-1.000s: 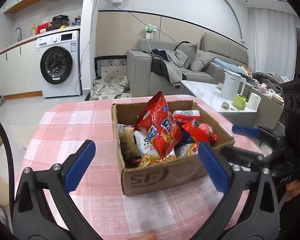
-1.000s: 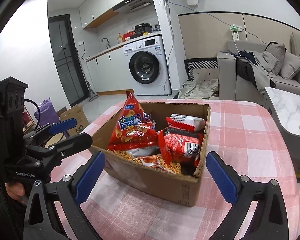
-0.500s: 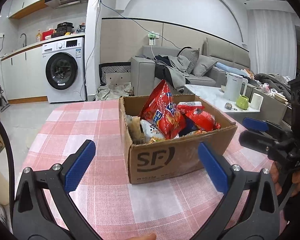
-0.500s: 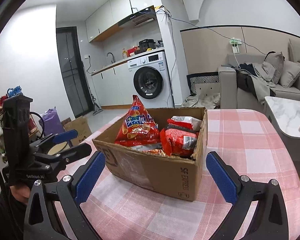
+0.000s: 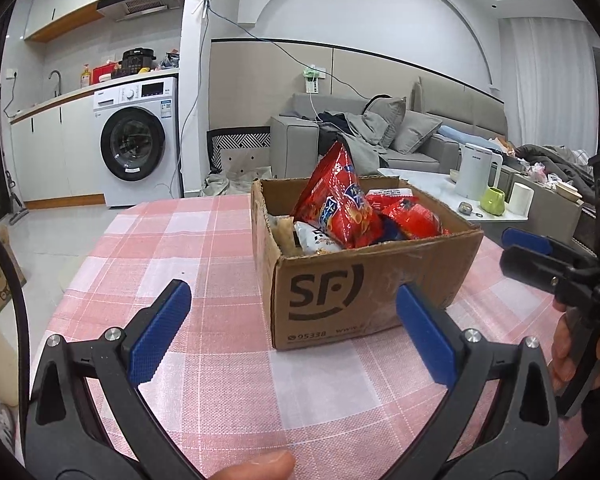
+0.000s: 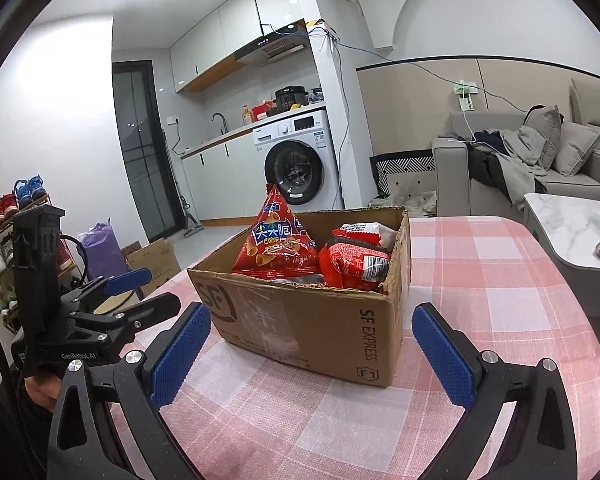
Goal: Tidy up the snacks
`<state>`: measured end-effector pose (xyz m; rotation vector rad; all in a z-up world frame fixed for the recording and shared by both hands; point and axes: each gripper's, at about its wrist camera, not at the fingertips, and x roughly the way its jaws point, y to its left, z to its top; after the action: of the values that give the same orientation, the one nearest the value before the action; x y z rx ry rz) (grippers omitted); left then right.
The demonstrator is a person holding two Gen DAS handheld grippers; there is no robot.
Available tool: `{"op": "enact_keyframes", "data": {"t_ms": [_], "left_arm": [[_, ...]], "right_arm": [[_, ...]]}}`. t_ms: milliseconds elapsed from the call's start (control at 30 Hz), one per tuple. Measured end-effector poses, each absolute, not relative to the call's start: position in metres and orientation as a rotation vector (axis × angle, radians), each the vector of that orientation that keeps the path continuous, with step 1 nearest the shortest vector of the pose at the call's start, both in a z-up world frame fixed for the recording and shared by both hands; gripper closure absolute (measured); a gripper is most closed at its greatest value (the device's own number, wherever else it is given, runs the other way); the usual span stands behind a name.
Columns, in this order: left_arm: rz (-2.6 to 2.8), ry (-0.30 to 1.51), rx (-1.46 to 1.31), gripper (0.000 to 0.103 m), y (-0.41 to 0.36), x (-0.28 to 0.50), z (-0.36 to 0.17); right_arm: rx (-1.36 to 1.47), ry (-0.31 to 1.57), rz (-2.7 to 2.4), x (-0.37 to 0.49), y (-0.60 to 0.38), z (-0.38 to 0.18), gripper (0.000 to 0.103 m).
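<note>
A brown cardboard box [image 5: 356, 292] [image 6: 312, 320] printed with SF stands on the pink checked tablecloth. It holds several snack packets; a tall red crisp bag [image 5: 338, 200] [image 6: 278, 246] sticks up, with a smaller red packet [image 6: 358, 264] [image 5: 414, 220] beside it. My left gripper [image 5: 292, 332] is open and empty, low over the cloth in front of the box. My right gripper [image 6: 312, 356] is open and empty too, near the box's front corner. Each gripper shows in the other's view: the right gripper [image 5: 548, 256] at the right, the left gripper [image 6: 112, 300] at the left.
The pink checked table [image 5: 172, 252] [image 6: 500, 272] has bare cloth left of and in front of the box. A marble side table [image 5: 440, 192] with a white kettle and a green cup stands to the right. A washing machine [image 5: 136, 144] and a grey sofa [image 5: 380, 136] lie beyond.
Both grippers have dropped lower and tilted up, so the box now shows from the side instead of from above. Both stay open. The box and snacks have not moved.
</note>
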<state>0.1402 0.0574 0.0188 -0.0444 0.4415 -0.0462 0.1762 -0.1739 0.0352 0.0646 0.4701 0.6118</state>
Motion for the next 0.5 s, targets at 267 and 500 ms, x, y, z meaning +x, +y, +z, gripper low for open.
{"op": "enact_keyframes", "data": {"t_ms": [267, 500], "left_arm": [[-0.027, 0.438, -0.023, 0.001, 0.0556, 0.1394, 0.0129], [-0.031, 0.439, -0.026, 0.001, 0.0556, 0.1397, 0.0095]], "right_arm": [[0.037, 0.472, 0.599, 0.1741, -0.1708, 0.0281, 0.0], [0.037, 0.467, 0.603, 0.1743, -0.17, 0.0266, 0.0]]}}
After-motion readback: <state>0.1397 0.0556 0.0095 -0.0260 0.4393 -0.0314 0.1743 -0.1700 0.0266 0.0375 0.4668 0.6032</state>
